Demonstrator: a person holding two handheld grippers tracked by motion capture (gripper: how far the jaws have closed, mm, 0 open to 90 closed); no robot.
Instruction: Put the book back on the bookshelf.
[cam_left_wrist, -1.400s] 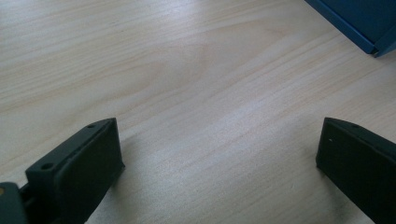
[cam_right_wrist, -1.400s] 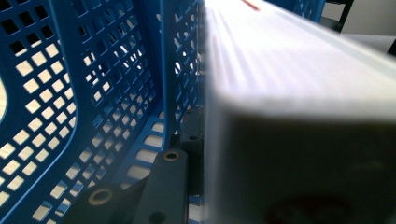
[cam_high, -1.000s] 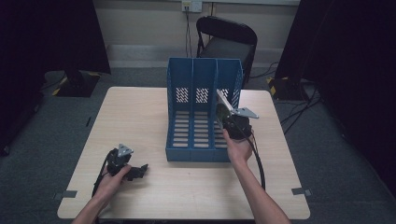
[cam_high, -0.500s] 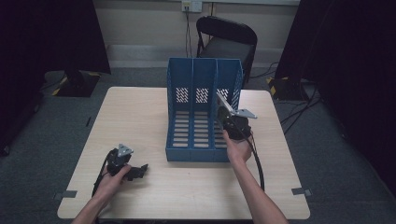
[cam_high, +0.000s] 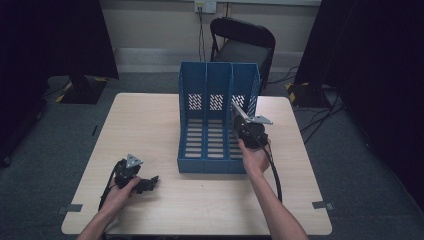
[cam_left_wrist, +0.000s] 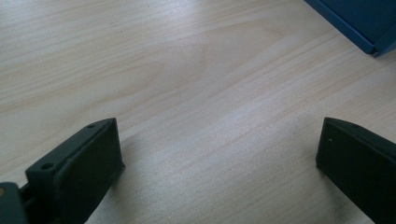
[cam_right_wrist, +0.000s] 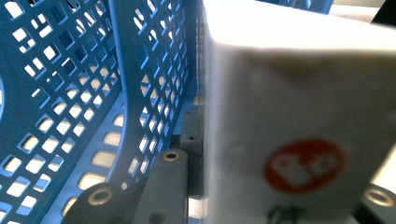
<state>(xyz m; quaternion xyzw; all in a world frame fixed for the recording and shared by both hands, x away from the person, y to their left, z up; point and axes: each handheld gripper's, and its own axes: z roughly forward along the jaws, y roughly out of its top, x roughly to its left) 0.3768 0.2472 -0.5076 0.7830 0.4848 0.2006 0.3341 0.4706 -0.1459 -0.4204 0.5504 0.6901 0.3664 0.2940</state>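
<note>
Nothing much has moved. Left gripper (cam_high: 148, 184) rests on the pale wooden surface (cam_high: 150, 125), fingers wide apart. Right gripper (cam_high: 243, 116) has its fingers clamped on a white box with a red mark (cam_right_wrist: 299, 121), inside the blue plastic file rack (cam_high: 207, 120), right-hand slot.

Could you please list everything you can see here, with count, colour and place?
file rack: one, blue, three slots, middle of the table.
white box: one, white with a red round mark, held in the right tongs beside the rack's right-hand slot.
table: one, light wood, centre of the room.
chair: one, black, behind the table.
tape marks: two, grey, at the table's near corners.
cables: several, dark, on the grey floor at right.
left tongs: black, open, resting on the table near left.
right tongs: black, at the rack's right slot.
</note>
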